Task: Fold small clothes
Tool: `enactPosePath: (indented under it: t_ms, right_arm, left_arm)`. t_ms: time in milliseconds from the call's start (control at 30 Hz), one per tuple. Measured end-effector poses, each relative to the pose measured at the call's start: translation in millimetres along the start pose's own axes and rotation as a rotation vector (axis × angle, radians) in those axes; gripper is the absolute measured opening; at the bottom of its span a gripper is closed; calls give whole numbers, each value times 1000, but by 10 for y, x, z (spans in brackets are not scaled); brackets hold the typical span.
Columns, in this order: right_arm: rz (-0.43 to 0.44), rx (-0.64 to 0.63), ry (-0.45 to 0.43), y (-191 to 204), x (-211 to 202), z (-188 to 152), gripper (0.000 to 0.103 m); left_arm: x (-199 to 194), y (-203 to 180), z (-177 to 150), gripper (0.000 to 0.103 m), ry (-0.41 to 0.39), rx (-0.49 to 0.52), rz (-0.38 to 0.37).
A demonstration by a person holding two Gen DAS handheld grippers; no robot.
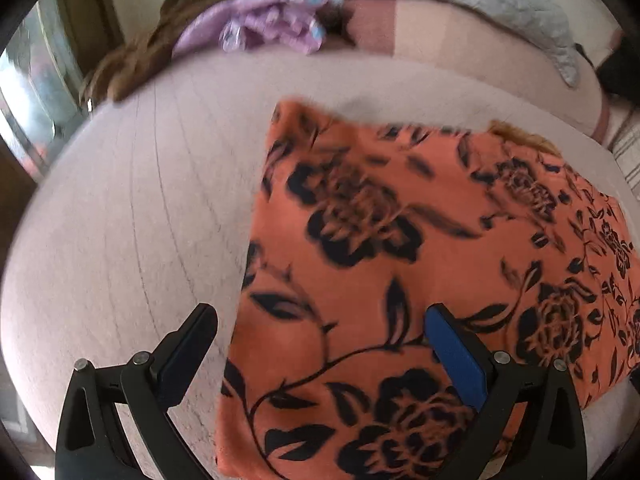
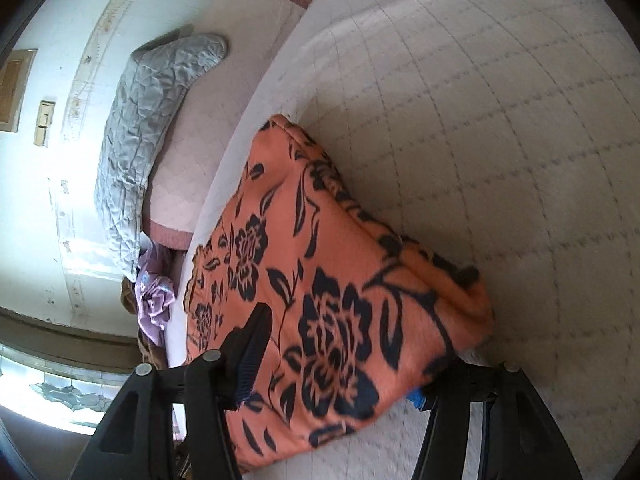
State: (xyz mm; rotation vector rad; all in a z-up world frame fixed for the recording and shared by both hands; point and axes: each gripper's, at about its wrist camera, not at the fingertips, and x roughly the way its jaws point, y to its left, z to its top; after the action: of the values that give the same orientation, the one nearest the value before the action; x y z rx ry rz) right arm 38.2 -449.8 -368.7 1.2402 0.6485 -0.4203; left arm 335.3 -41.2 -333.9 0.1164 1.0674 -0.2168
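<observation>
Left tongs [image 1: 320,344] and right tongs [image 2: 340,360] are held apart over soft, limp orange floral garment [image 1: 400,240]; edges are best pinched.

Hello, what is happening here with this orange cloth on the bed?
A person is folding clothes on a bed, with a two-finger gripper in each hand. An orange cloth with dark flowers lies on the bed, already in layers. The left gripper is open, one finger above the cloth and the other above the bed beside its edge. The right gripper is open too, and the cloth's near end sits between its fingers. More clothes wait in a pile at the far edge.
</observation>
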Motion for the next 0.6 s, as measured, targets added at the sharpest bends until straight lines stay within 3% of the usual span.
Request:
enactPosePath:
  t_ms: [33,67,167,267,433,600]
  right_arm:
    - [-3,-13,-17,19,13,4,55]
    - [-15,-30,-33,50,24,2,32]
    - [-92,-139,-73,202,47,-58,18]
    - [-123,-267,-134,429,-61,-174,17]
    - [-154,-440,-196,865,-235,-400,17]
    - [-105,-592,-186,1429,-381,-784,17]
  left_arm:
    - [13,33,-5,103,9,-20,-25]
    - [-2,67,-1,103,12,-27,-41]
    - [-118,195,19,103,-33,-24,-15]
    - [-184,346,30,103,-59,-43,27]
    - [-139,456,19,103,-25,-53,31]
    - [-413,872,52,103,-115,-164,42]
